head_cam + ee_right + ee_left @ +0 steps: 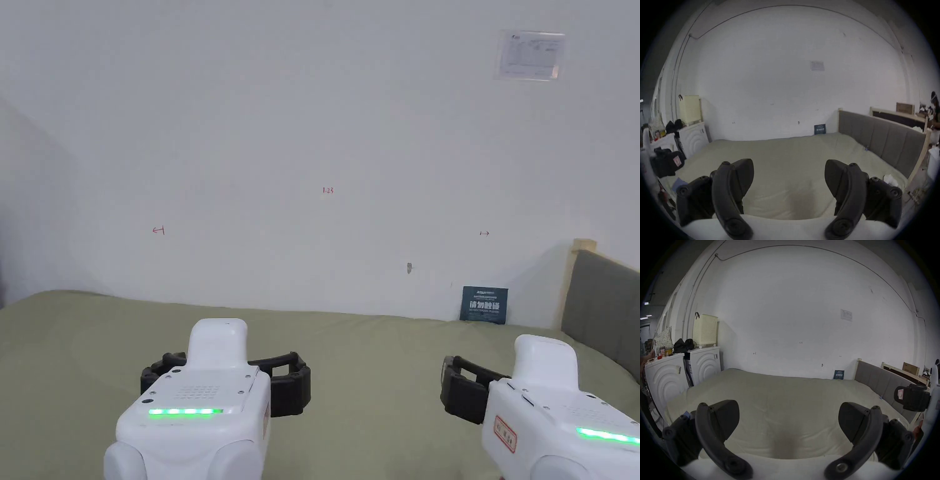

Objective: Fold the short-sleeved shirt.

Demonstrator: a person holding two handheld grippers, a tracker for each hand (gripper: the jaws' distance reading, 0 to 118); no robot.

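Both grippers, left gripper [232,367] & right gripper [451,376], hover w/ jaws apart, empty, over bed [375,350] near edge, prob. ready to start; no shirt seen.

The left hand-held gripper [228,375] was held level and pointed forward, its jaws spread wide with nothing between them. The right hand-held gripper [465,390] sat beside it at about the same height, well apart, its jaws likewise wide and empty.
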